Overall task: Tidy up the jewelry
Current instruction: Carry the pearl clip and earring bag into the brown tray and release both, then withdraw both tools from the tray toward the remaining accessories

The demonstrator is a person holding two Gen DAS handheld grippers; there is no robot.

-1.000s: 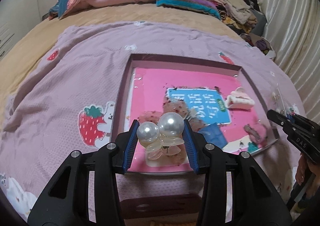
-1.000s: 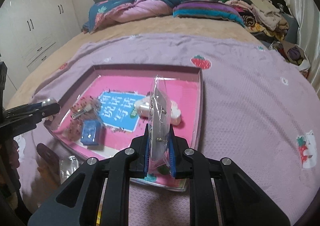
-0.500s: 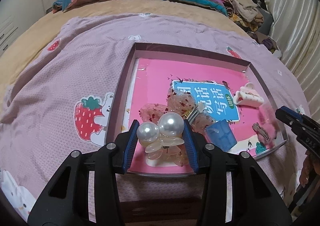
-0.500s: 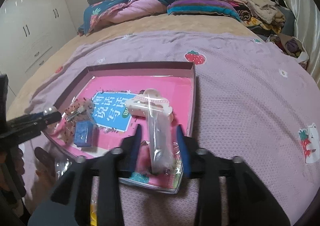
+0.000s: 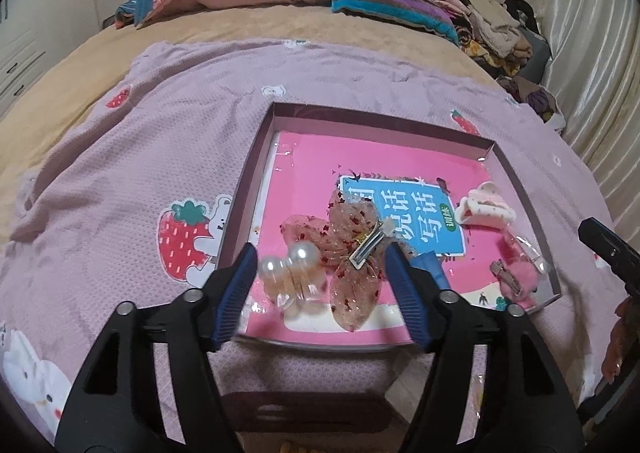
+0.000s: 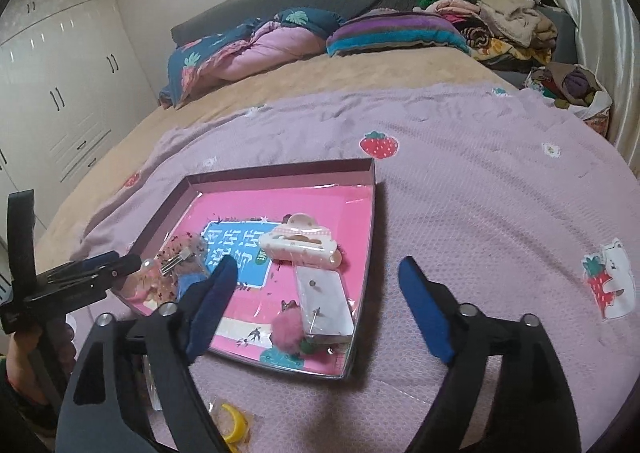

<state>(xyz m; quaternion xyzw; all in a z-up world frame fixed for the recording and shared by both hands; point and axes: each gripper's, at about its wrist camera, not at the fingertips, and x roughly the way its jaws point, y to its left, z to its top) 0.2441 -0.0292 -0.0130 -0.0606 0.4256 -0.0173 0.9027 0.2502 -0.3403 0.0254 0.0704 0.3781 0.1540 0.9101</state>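
Both claws have just been opening and grip nothing. The left gripper [image 5: 322, 287] stands over the pearl hair clip [image 5: 290, 273], lying in the tray's [image 5: 376, 119] near corner beside the sequined bow clip [image 5: 348, 249]. The right gripper [image 6: 316, 305] gapes above the clear earring packet [image 6: 325, 299], lengthwise ahead, behind the pink pompom [image 6: 289, 329].

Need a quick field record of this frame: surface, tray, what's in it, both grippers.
surface: lilac strawberry-print blanket on a bed
tray: shallow box lined with a pink sheet
pearl clip: pearl clip at the tray's near left corner, between the open jaws, apparently released
bow clip: sheer pink bow clip, beside the pearl clip
claw clip: cream claw clip, mid-tray
clear packet: clear packet lying flat, near right corner
left gripper: left gripper, jaws just opened
right gripper: right gripper, jaws just opened wide, empty
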